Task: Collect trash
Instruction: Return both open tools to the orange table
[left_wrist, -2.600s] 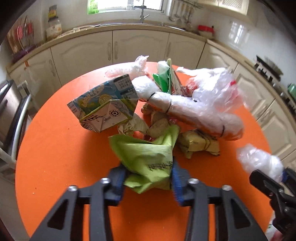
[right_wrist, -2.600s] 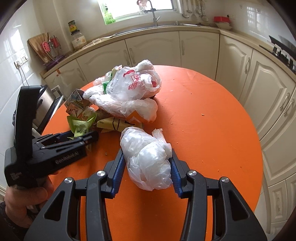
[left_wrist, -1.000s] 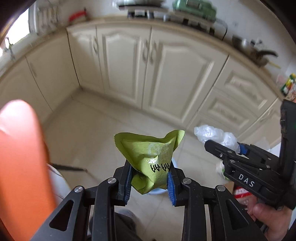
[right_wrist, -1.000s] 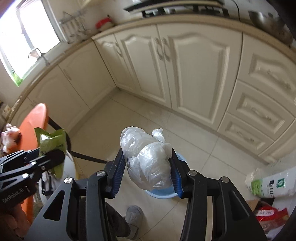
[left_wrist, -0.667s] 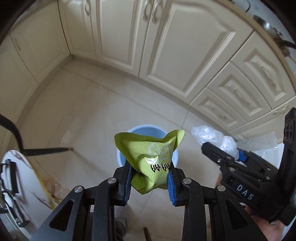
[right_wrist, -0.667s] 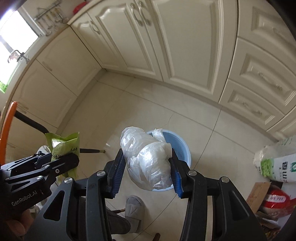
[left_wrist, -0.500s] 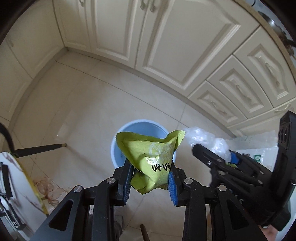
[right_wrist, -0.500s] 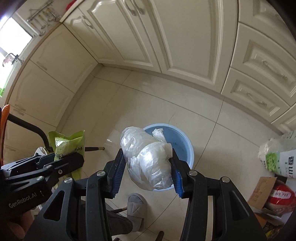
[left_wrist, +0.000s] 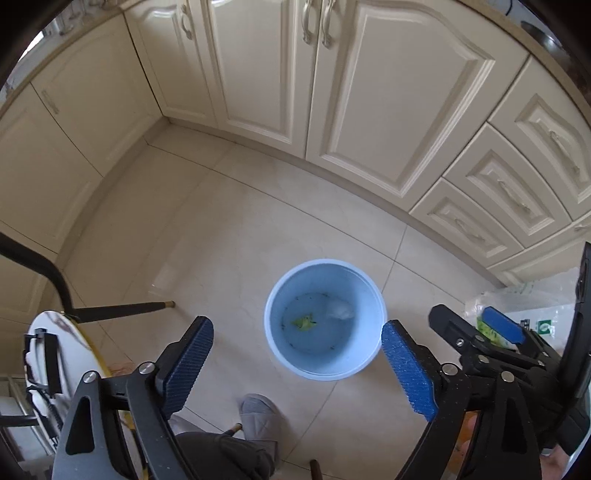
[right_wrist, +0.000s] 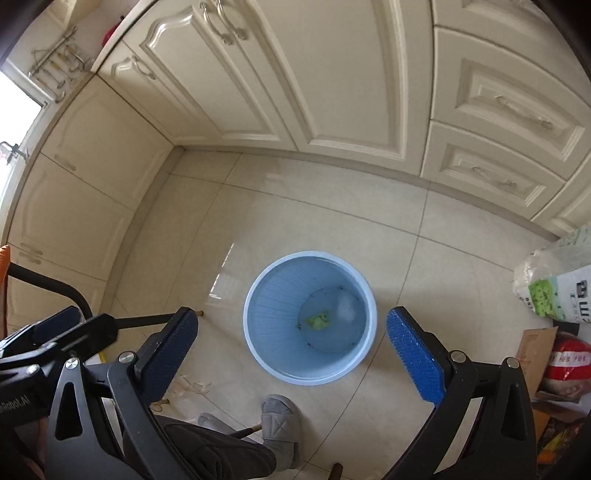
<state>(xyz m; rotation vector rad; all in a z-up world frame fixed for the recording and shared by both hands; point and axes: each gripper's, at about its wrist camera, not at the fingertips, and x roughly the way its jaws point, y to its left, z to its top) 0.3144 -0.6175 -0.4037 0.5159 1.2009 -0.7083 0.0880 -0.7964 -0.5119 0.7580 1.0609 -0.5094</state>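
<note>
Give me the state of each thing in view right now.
left gripper: jaws opening, nothing between them
right gripper: jaws opening, nothing between them
blue bin: upright on the floor, uncovered
green wrapper: lying in the blue bin
clear plastic bag: lying in the blue bin beside the green wrapper
cabinet doors: closed

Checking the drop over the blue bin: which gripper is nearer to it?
Cannot tell: left gripper and right gripper, both opening and empty, hang above the blue bin.

Blurred white lump (left_wrist: 339, 309) in bin (left_wrist: 375, 334)
</note>
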